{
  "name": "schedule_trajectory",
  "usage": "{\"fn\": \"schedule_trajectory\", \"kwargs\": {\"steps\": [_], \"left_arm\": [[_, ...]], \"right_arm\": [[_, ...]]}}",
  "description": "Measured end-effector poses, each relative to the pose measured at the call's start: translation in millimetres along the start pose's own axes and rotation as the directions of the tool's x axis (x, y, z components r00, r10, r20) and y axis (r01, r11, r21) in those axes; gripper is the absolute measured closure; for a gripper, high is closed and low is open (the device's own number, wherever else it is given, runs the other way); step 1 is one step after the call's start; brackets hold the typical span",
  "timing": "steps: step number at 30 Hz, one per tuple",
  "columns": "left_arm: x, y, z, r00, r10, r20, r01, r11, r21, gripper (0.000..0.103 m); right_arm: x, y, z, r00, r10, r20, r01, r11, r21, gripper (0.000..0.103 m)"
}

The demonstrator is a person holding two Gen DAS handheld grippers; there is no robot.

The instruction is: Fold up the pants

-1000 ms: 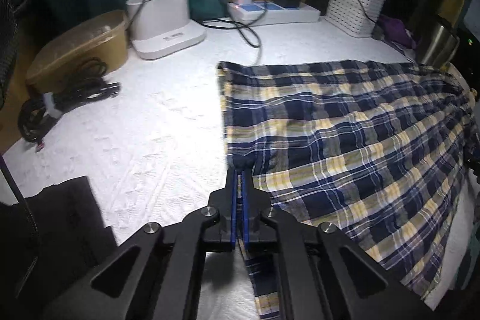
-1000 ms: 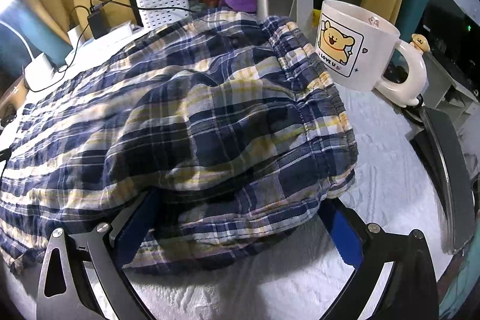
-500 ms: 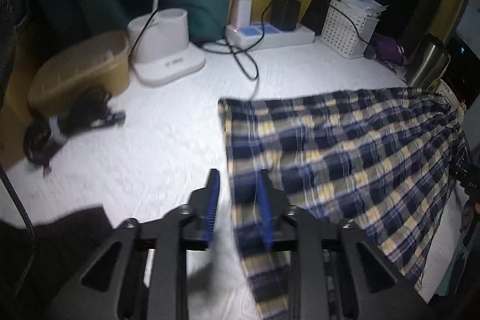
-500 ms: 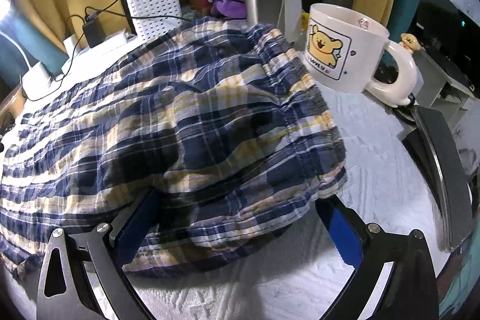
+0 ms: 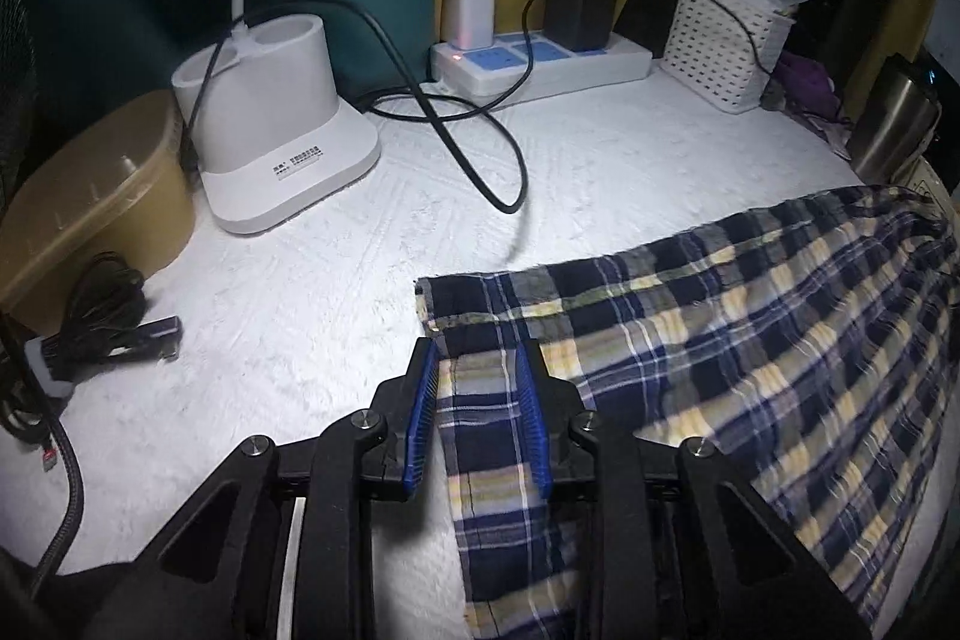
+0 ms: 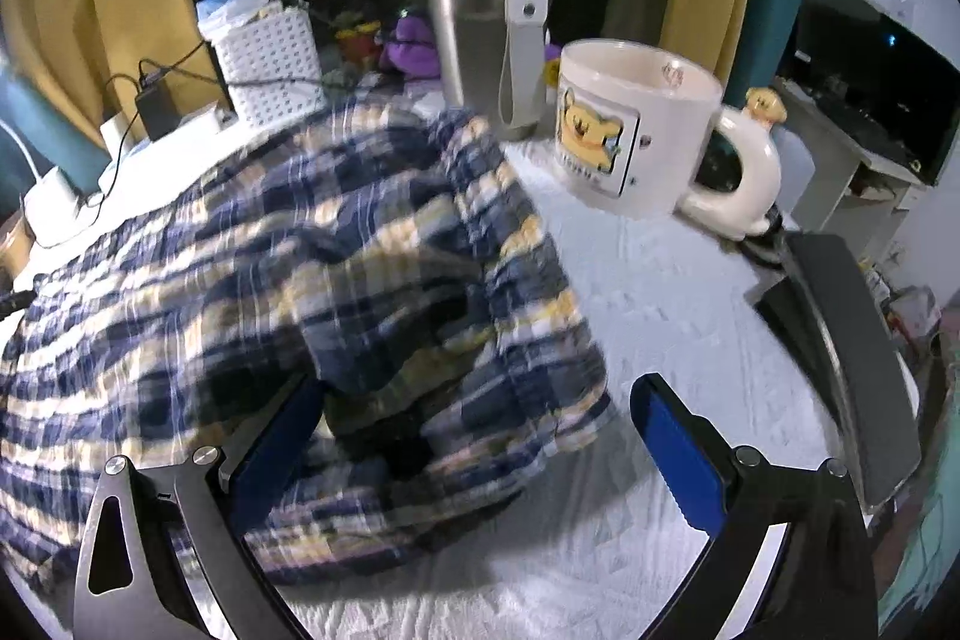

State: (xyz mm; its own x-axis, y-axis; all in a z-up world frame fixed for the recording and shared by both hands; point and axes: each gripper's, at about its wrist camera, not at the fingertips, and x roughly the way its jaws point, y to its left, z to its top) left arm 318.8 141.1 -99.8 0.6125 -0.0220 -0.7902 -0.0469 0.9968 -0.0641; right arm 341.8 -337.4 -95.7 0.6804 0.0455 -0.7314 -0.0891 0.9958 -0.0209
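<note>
Two grippers | left gripper (image 5: 477,388) jaws closing astride pants (image 5: 750,358) hem | right gripper (image 6: 480,436) jaws spread | white tablecloth (image 5: 336,250)

Dim room; light from upper left glares off the white counter (image 5: 312,280). Fisheye edges bend and darken. The plaid pants (image 6: 300,280) smear with motion blur.

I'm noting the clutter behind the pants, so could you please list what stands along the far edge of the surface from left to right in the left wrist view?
Tan lidded container → white charging stand → power strip with its plugged-in adapters → white perforated basket → steel tumbler.
</note>
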Motion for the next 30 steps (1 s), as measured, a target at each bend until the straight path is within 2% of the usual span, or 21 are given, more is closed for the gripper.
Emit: {"fn": "schedule_trajectory", "kwargs": {"steps": [1, 3, 6, 11, 15, 17, 18, 19, 23, 26, 30], "left_arm": [[2, -1, 0, 1.0, 0.014, 0.009, -0.014, 1.0, 0.014, 0.09], [3, -4, -2, 0.999, 0.042, 0.027, -0.043, 0.998, 0.044, 0.093], [5, 0, -2, 0.998, 0.057, 0.039, -0.058, 0.998, 0.029, 0.094], [4, 7, 2, 0.998, 0.063, 0.03, -0.063, 0.998, -0.024, 0.093], [-13, 9, 7, 0.995, 0.083, 0.049, -0.08, 0.995, -0.056, 0.091], [-28, 6, 7, 0.993, 0.086, 0.079, -0.081, 0.995, -0.063, 0.079], [-36, 3, 6, 0.993, 0.074, 0.092, -0.068, 0.996, -0.066, 0.072], [-44, -3, 4, 0.993, 0.057, 0.102, -0.051, 0.997, -0.064, 0.07], [-59, -33, -13, 0.996, -0.004, 0.086, 0.005, 1.0, -0.018, 0.07], [-60, -59, -32, 0.997, -0.058, 0.041, 0.057, 0.998, 0.019, 0.07], [-57, -91, -56, 0.992, -0.128, -0.024, 0.129, 0.991, 0.043, 0.07]], "right_arm": [[-1, 1, 2, 1.0, -0.003, 0.013, 0.003, 1.0, 0.001, 0.0], [-2, 1, 6, 1.0, -0.008, 0.031, 0.008, 1.0, 0.001, 0.0], [1, 4, 12, 0.999, -0.012, 0.035, 0.012, 1.0, -0.011, 0.0], [5, 9, 17, 0.999, -0.025, 0.042, 0.025, 1.0, -0.011, 0.0], [-5, 31, 22, 0.996, 0.002, 0.09, 0.006, 0.996, -0.09, 0.0], [-10, 45, 23, 0.994, 0.022, 0.11, -0.007, 0.991, -0.13, 0.0], [-12, 52, 23, 0.992, 0.038, 0.116, -0.02, 0.989, -0.148, 0.0], [-13, 61, 24, 0.991, 0.063, 0.118, -0.043, 0.985, -0.17, 0.0], [-19, 86, 24, 0.987, 0.07, 0.146, -0.037, 0.975, -0.219, 0.0], [-25, 100, 24, 0.984, 0.067, 0.168, -0.022, 0.967, -0.254, 0.0], [-32, 115, 22, 0.98, 0.097, 0.173, -0.045, 0.957, -0.285, 0.0]]}}
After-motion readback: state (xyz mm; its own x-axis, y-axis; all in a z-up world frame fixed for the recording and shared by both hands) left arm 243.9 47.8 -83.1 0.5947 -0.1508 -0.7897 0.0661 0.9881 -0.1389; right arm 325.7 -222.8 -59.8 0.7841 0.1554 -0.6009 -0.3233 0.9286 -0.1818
